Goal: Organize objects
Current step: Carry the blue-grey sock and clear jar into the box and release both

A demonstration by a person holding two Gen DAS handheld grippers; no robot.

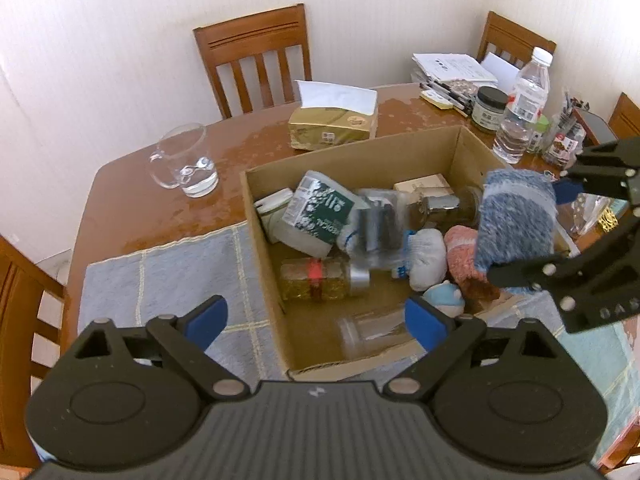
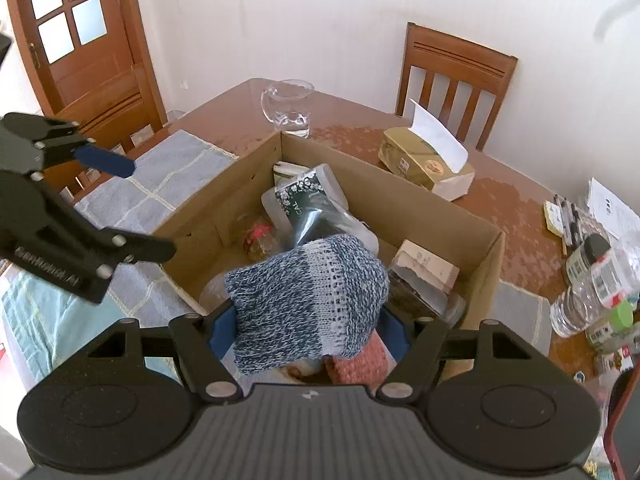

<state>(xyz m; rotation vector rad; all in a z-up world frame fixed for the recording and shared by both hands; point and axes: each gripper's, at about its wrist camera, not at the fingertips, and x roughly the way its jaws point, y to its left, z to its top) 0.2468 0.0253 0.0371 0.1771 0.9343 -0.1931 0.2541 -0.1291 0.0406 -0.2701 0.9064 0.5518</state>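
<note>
**Sock held over the box, left gripper free**

White walls and wooden chairs stand around a brown table [image 1: 132, 184], and part of it is covered by a grey-blue cloth [image 1: 168, 276]. At the far left a glass jug [image 1: 185, 166] stands on the bare wood, well apart from the work. Next comes the left gripper [image 1: 316, 322], with its fingers spread wide and nothing between them; it hangs over the near edge of the box [image 1: 352, 156], probably waiting for its turn.

Inside the box lie a white bottle with a green label [image 1: 310, 216], a jar with a red band [image 1: 316, 282], a white sock [image 1: 428, 258] and a pink sock [image 1: 460, 256] (some other items are too blurred to name). Behind the box is a tissue pack [image 1: 334, 124].

Further right, the right gripper [image 2: 310, 330] is clenched on a blue sock [image 2: 308, 296], which it holds in the air above the right part of the box. I judge it is held there because it goes beside the other socks. The crowded bottles leave little free floor, so it may land on top of them. At the far right a water bottle [image 1: 520, 108] and some papers [image 1: 452, 66] stand near the box wall.
</note>
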